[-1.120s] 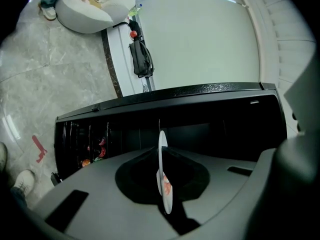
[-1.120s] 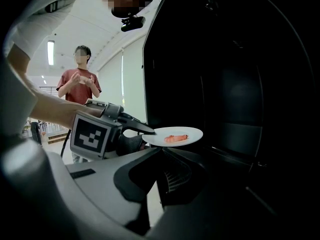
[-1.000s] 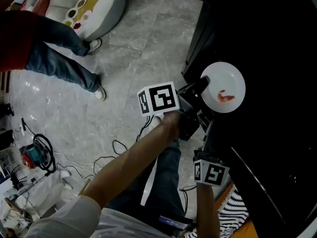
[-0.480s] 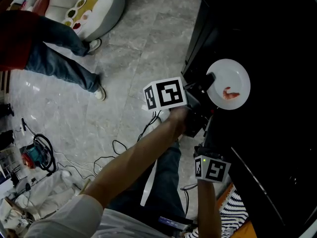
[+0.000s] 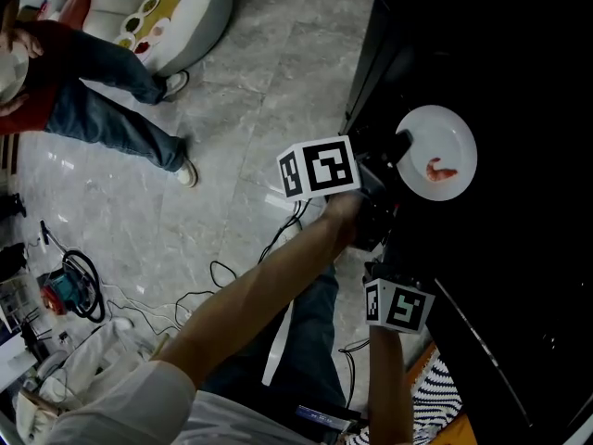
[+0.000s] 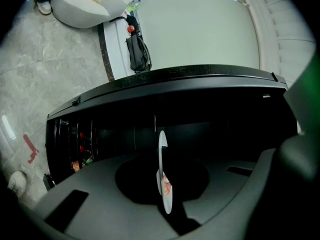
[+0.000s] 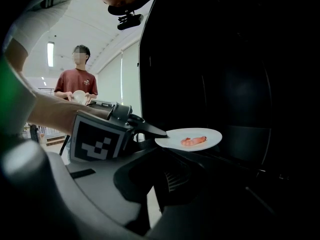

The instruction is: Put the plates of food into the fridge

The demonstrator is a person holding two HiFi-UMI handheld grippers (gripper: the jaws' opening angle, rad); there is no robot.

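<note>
A white plate (image 5: pixel 437 152) carrying a small piece of orange-red food (image 5: pixel 442 170) hangs level in front of the dark fridge (image 5: pixel 500 54). My left gripper (image 5: pixel 398 146) is shut on the plate's near rim. In the left gripper view the plate (image 6: pixel 162 176) shows edge-on between the jaws. In the right gripper view the same plate (image 7: pixel 192 136) reaches in from the left, pinched by the left gripper (image 7: pixel 157 133). My right gripper's marker cube (image 5: pixel 398 306) sits lower, at the fridge's edge. Its jaws (image 7: pixel 175 184) are lost in the dark.
A person in a red top and jeans (image 5: pixel 93 91) stands on the grey stone floor at the upper left, beside a white seat (image 5: pixel 176 7). Cables (image 5: pixel 232 272) and tools (image 5: pixel 65 290) lie on the floor. Small items sit on shelves (image 6: pixel 77 151) inside the fridge.
My left gripper has carried the plate to the right and a little up the picture, further over the fridge's dark inside. The right gripper's cube has shifted slightly right.
</note>
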